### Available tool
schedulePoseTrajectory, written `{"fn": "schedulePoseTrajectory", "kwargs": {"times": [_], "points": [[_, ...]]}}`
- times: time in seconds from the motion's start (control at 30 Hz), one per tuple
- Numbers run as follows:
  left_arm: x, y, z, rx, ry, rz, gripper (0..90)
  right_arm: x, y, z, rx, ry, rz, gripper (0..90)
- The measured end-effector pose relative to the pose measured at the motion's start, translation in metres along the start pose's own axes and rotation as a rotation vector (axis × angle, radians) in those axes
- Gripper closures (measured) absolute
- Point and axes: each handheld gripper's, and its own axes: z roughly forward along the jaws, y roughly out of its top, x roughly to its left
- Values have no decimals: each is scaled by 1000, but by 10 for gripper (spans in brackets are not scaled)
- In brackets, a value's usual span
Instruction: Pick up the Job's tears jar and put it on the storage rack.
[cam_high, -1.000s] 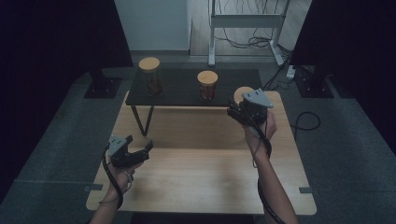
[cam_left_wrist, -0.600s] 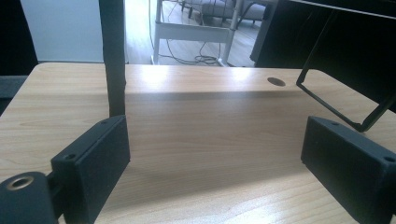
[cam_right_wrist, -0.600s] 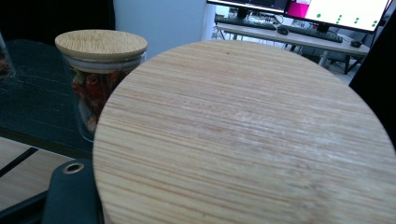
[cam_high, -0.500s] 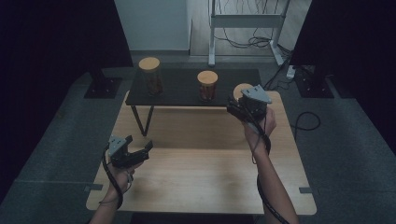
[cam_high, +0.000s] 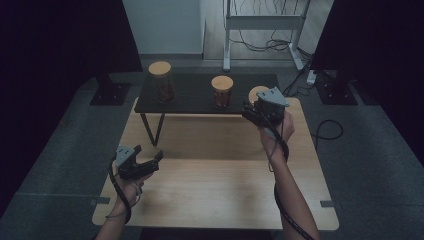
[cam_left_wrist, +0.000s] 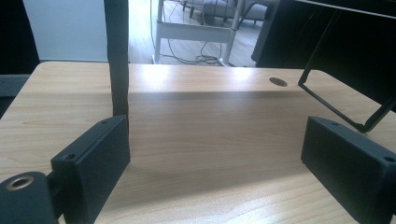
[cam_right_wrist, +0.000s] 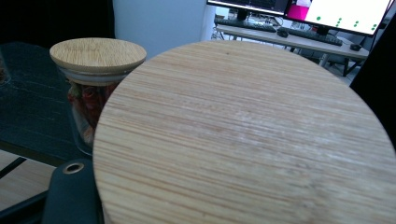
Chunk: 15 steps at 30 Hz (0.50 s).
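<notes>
Round wooden lid (cam_right_wrist: 247, 135) pinched in the right gripper (cam_high: 257, 111), held up at the right end of the black shelf (cam_high: 195, 99), just beside the short jar (cam_high: 222, 91). Looks like mid-carry, lid off something; next probably needs lining up flat over a jar mouth or setting down. Tall jar (cam_high: 162, 81) further left. Left gripper (cam_high: 150, 162) spread wide, idle over the wooden counter (cam_high: 210, 170). Dark room, grey floor, cables at the back.

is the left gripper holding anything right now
No, in the left gripper view the left gripper has its jaws spread wide with only bare wooden table between them.
</notes>
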Motion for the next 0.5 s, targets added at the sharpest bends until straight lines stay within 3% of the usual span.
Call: {"fn": "schedulePoseTrajectory", "kwargs": {"times": [0.5], "points": [[2, 0, 1, 5, 10, -3, 77, -1, 6, 16, 8, -8, -1, 251]]}}
